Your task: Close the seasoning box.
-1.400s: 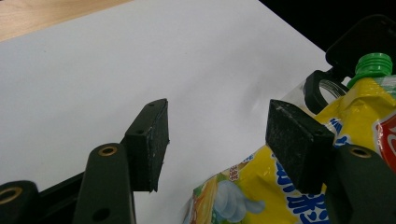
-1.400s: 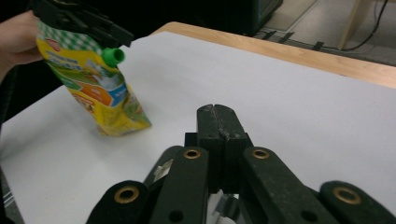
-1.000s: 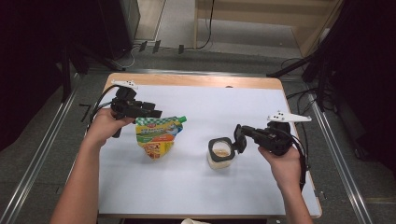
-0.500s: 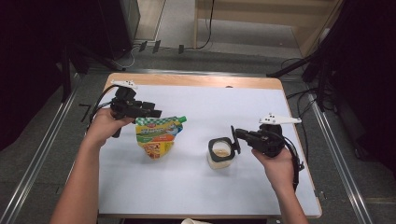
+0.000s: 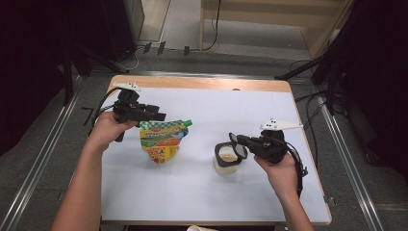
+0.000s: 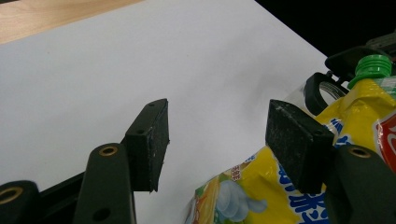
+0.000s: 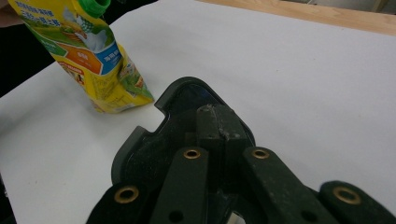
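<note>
**Lid off the tub, pouch next**

R gripper has tipped up over the last sec, jaws clamped on the dark lid, now lifted clear of the open tub mid-surface. So pouring can follow, I'd judge. L gripper jaws wide, by the yellow pouch top (green cap on). L gripper view shows that gap; high view doesn't.

High view looking down over the white table, two close tool-mounted views low across it, all sharing the yellow pouch
</note>
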Tool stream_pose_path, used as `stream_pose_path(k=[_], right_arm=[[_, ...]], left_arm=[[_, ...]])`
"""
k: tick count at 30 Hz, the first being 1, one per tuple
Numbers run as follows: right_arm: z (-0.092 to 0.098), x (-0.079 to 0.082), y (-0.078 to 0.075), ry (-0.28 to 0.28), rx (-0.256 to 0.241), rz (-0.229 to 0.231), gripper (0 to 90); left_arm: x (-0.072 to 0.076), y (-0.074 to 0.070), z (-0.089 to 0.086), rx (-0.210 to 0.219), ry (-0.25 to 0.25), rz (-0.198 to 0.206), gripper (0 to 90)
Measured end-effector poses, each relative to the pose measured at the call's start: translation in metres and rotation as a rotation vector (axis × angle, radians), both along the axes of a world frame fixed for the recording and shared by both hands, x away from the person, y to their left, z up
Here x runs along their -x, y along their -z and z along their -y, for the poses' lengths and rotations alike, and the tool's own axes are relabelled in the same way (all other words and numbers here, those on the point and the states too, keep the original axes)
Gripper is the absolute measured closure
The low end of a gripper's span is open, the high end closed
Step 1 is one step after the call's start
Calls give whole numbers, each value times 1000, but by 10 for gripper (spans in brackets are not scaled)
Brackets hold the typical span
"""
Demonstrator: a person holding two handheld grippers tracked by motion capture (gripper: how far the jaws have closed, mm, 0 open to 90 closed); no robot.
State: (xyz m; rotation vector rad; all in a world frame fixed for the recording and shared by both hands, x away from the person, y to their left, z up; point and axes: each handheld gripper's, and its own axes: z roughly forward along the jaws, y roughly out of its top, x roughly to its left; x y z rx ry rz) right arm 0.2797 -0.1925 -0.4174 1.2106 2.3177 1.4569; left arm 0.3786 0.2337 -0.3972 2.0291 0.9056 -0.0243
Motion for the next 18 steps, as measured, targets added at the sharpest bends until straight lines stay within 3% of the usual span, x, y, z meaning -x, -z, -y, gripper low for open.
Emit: stream_pose_path(k=[6,13,18], right_arm=[[-12,0,7,-33,-5,7,900],[-27,4,13,-81,38,18,900],[-30,3,20,-81,55,12,900]], left_arm=[[0,1,1,-2,-1,-3,407],[-1,2,1,-7,4,0,406],[-1,4,1,-10,-2,-6,405]])
